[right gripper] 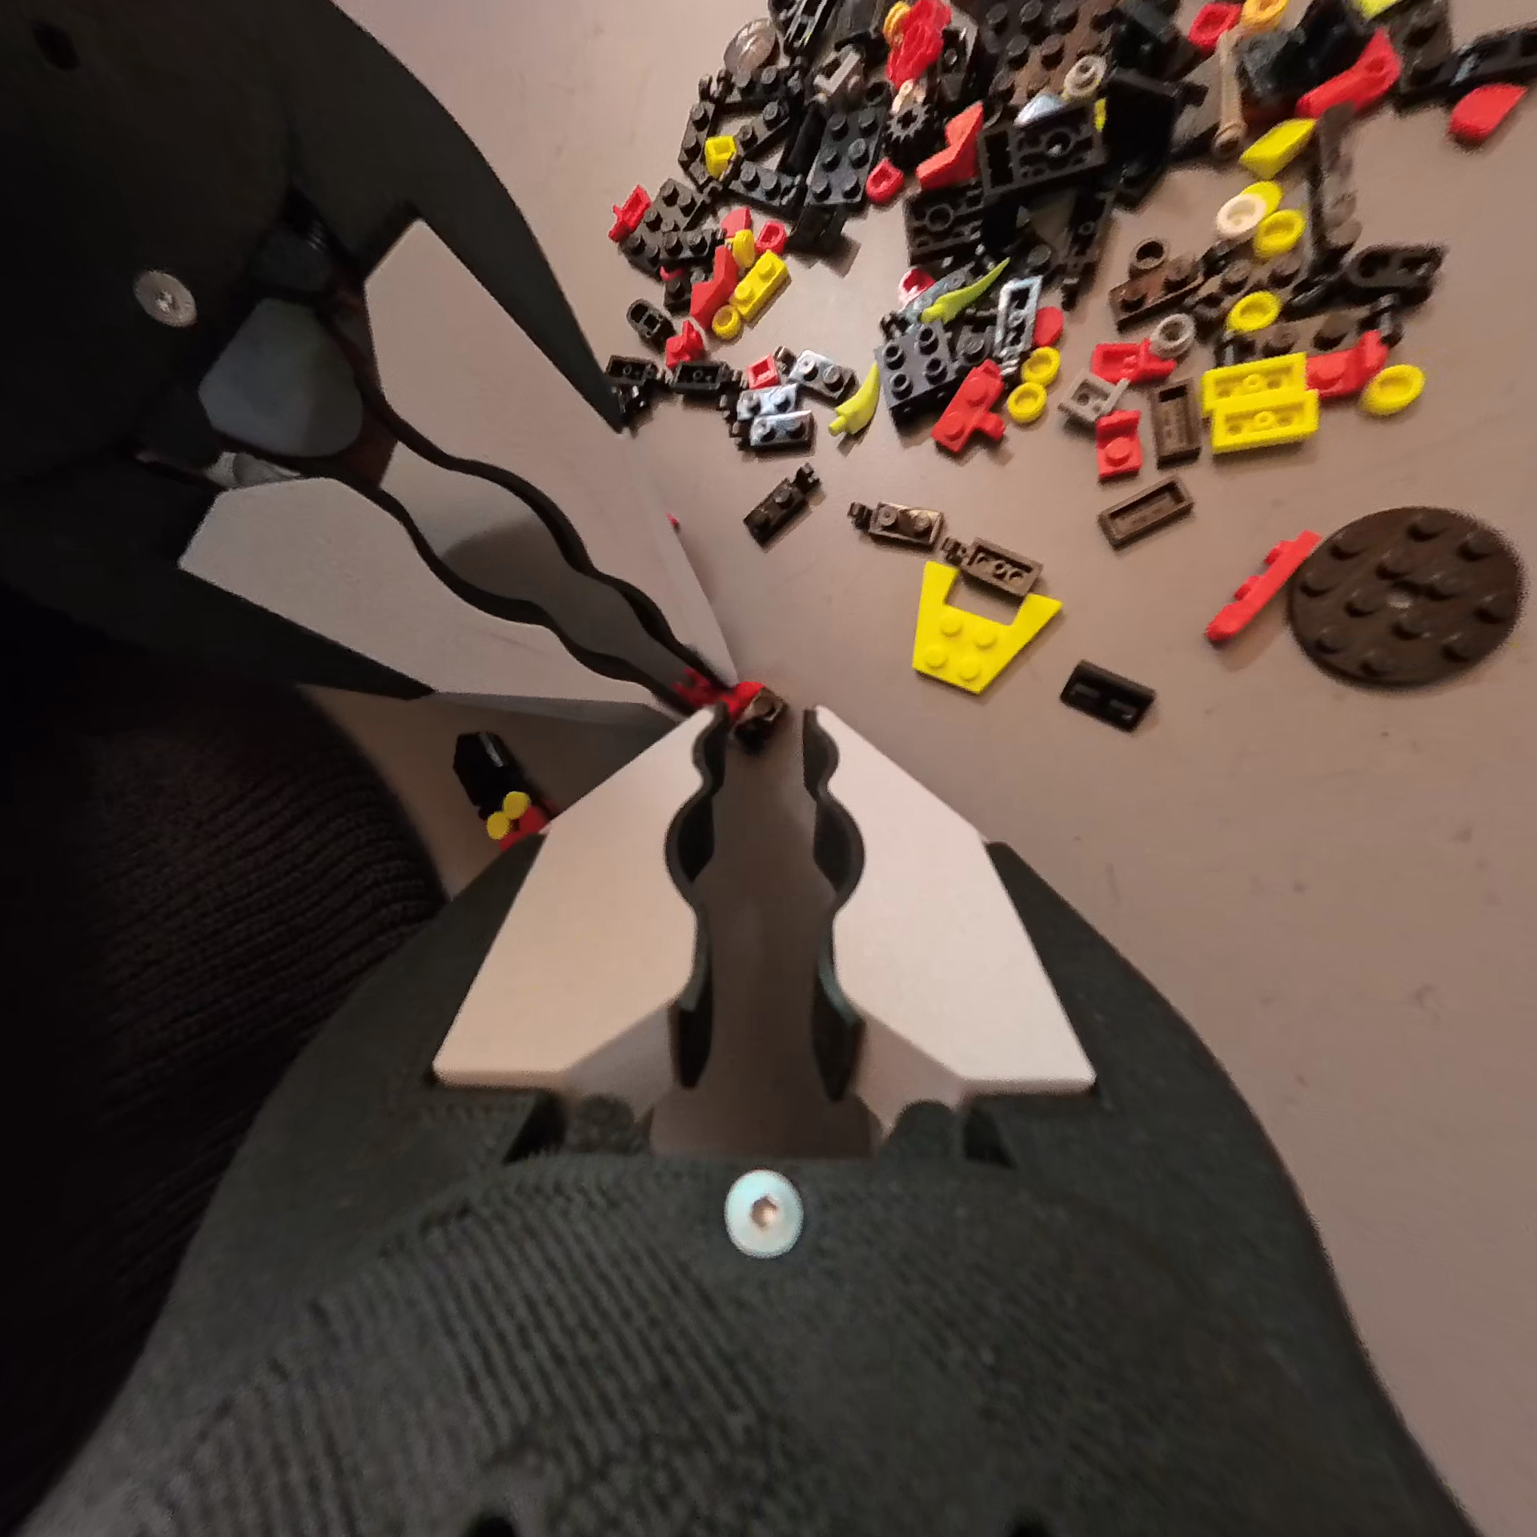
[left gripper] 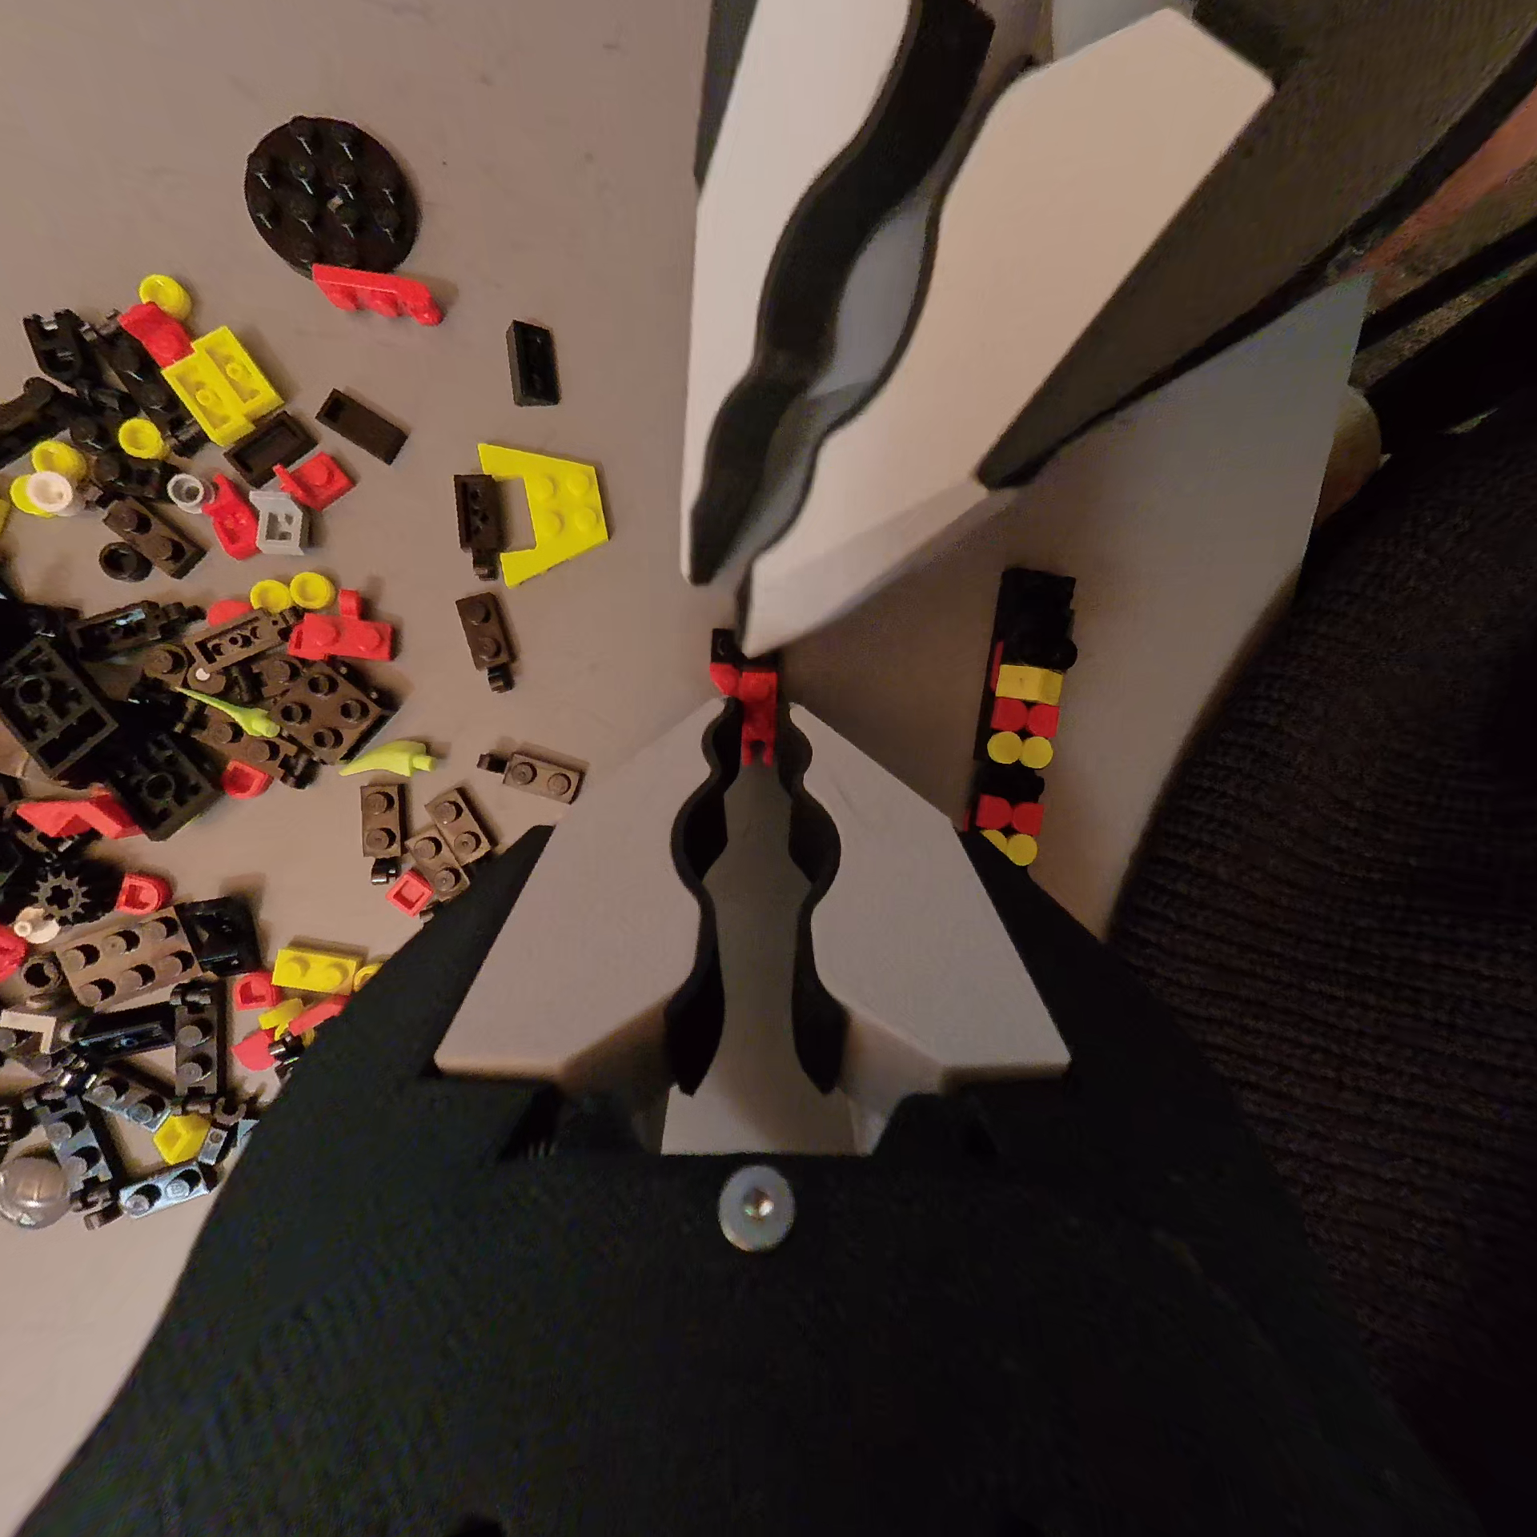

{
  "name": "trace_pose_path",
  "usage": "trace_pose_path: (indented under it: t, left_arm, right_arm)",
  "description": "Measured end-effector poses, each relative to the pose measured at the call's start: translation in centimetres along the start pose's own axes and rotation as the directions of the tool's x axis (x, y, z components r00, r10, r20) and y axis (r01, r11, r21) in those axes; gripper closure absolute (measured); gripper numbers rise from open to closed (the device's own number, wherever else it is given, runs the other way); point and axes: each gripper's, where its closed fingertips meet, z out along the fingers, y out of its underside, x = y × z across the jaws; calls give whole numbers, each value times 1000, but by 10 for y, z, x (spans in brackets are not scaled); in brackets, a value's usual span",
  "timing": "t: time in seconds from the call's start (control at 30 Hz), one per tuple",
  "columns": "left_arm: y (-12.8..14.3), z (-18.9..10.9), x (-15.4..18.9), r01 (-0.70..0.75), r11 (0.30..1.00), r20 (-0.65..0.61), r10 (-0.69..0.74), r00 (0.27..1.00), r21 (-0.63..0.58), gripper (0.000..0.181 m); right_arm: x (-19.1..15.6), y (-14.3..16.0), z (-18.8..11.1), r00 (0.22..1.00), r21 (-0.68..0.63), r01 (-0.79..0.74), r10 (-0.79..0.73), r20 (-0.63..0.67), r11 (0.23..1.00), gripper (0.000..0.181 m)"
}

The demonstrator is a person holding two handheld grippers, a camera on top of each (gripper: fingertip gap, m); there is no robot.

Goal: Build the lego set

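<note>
Red clip piece (left gripper: 755, 717) is being pinched in the left gripper (left gripper: 753, 732), tip to tip with the right gripper (right gripper: 758, 722), which is narrowly gripping a dark piece (right gripper: 765, 714). Joining them is likely underway; next comes aligned pressing. One built strip (left gripper: 1021, 724) is lying beside one loose pile (left gripper: 166, 707).

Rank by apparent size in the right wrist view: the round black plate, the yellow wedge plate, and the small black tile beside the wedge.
1. Round black plate, largest.
2. Yellow wedge plate.
3. Small black tile, smallest.
All lie similarly far from the camera, so the order looks reliable.
</note>
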Motion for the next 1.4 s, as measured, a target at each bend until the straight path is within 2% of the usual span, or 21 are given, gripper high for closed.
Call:
trace_pose_path:
  t: [0.13,0.2,0.3,0.43,0.6,1.03,1.4]
  left_arm:
    - [0,0,0,5,1000,-4,-5,1000,-1,176]
    - [0,0,0,6,1000,-4,-6,1000,-2,176]
    - [0,0,0,6,1000,-3,-6,1000,-3,176]
    - [0,0,0,5,1000,-1,-5,1000,-5,176]
    - [0,0,0,0,1000,1,0,1000,-7,176]
    - [0,0,0,-16,1000,-1,16,1000,-2,176]
    - [2,-3,-1,-11,999,-17,12,1000,53,167]
  right_arm:
    - [11,-19,-13,971,84,203,-190,-146,976,176]
    - [-1,-20,-13,949,96,303,-291,-121,948,181]
    - [-12,-10,-5,931,60,362,-359,-60,930,181]
    - [-19,-5,0,929,50,369,-370,-1,928,181]
    - [-15,2,6,912,-6,409,-409,-29,913,181]
    - [-17,4,7,867,-53,489,-491,-80,871,181]
    - [-16,5,7,883,-46,461,-463,-73,886,181]
